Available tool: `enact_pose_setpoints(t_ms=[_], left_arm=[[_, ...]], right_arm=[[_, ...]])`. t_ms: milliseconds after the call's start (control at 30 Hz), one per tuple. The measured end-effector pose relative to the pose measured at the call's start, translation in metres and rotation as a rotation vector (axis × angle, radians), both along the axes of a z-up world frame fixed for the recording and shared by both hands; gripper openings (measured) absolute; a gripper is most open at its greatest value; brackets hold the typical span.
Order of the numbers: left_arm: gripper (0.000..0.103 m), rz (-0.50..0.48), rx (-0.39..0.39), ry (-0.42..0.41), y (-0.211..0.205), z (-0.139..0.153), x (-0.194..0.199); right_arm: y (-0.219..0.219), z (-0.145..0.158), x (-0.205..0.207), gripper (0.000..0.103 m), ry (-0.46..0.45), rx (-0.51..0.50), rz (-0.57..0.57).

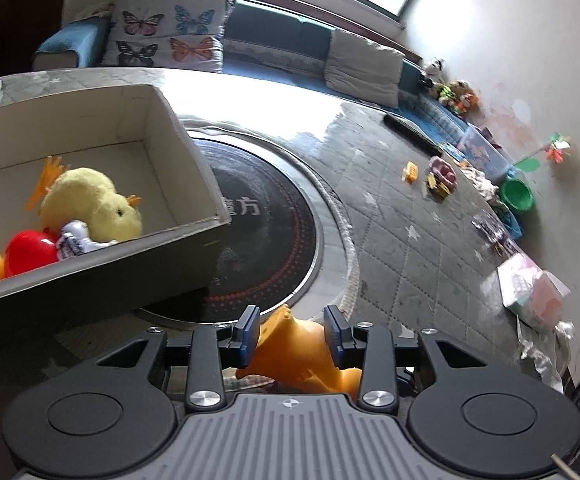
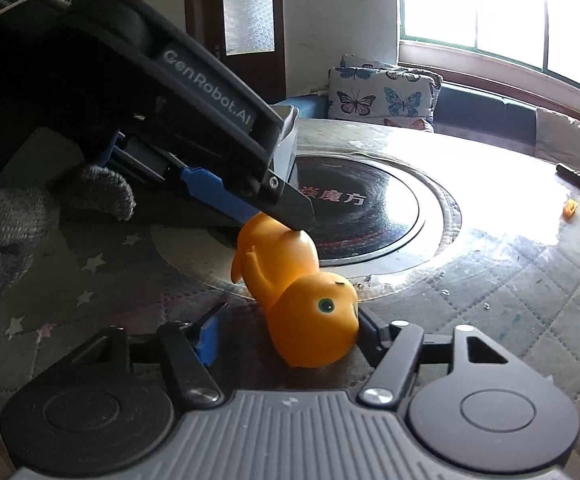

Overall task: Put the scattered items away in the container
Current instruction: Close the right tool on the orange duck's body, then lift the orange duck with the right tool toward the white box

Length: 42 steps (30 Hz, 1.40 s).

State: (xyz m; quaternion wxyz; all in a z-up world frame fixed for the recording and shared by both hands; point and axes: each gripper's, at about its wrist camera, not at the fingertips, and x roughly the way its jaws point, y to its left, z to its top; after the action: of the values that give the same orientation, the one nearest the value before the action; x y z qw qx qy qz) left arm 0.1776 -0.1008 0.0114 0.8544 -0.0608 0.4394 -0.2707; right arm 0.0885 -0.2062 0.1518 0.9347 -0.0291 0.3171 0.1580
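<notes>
Orange toy animal (image 2: 296,292) lies on its side on the worktop (image 2: 490,280), near the box (image 1: 194,168). Left gripper (image 1: 292,334) jaws spread astride its body, apparently not pinching; right gripper (image 2: 286,340) jaws half-spread at its head, contact unclear. Best to let one gripper seat squarely before lifting.

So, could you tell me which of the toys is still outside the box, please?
The orange toy animal, lying on its side on the table between both hand-held grippers; the yellow plush and red ball already sit inside the cardboard box.
</notes>
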Motion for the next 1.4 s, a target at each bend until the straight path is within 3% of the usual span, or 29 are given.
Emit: enact_pose_setpoints(t_ms=[200,733,1400], left_arm=[[0.041,-0.017,-0.023,0.006,0.003,-0.003,0.002],[0.042,-0.046,-0.098,0.003,0.015,-0.011,0.004],[0.042,-0.097,-0.129,0.022,0.022,-0.013,0.010]], right_arm=[[-0.004,0.001,0.002,0.054,-0.003,0.012,-0.009],[-0.014,0.001,0.000,0.054,-0.009,0.041,-0.004],[-0.032,-0.002,0.002,0.055,0.002,0.130,0.023]])
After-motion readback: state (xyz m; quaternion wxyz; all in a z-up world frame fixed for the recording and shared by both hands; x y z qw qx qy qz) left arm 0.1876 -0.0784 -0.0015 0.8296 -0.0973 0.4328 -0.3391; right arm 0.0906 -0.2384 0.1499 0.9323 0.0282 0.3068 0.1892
